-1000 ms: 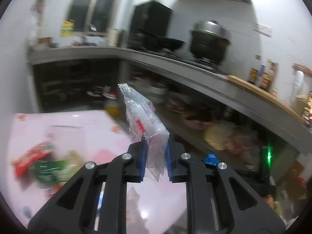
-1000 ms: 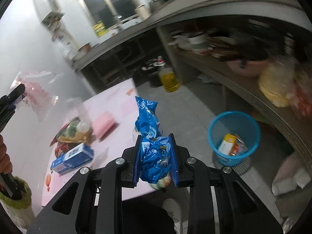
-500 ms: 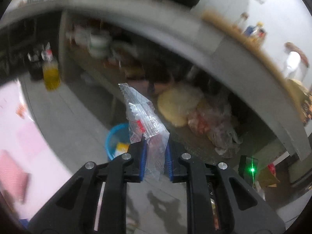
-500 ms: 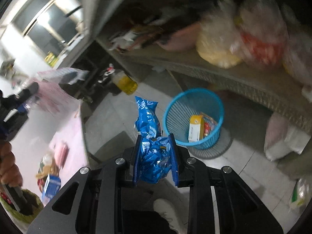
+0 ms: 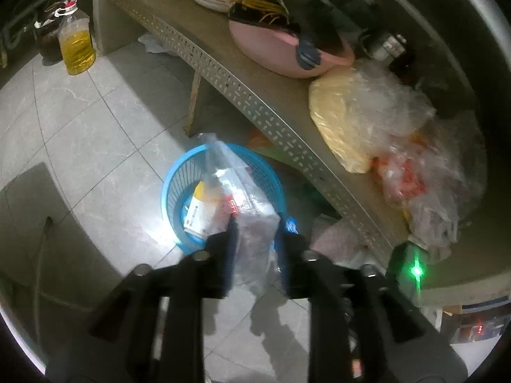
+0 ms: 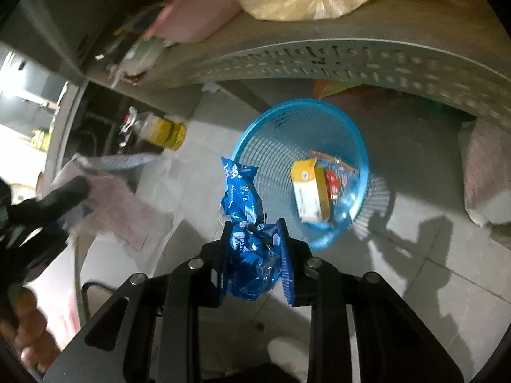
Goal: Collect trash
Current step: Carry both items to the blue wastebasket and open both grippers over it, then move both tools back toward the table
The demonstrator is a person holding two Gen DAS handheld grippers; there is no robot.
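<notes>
Your left gripper [image 5: 255,229] hung just above the blue basket [image 5: 172,185], jaws opening around the clear plastic bag [image 5: 252,223] between them. Your right gripper [image 6: 254,249], beside the basket's rim, was easing apart with the blue wrapper [image 6: 249,255] still touching both pads.

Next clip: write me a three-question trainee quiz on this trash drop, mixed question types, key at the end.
1. True or false: the blue basket stands on the floor and is empty.
2. Which wrapper is between the right claw's pads? A) clear plastic bag B) crumpled blue wrapper C) yellow box
3. Fill in: the left claw has a ____ plastic bag between its pads.

Key:
1. False: a yellow and white box and a red packet lie in it.
2. B
3. clear
</notes>
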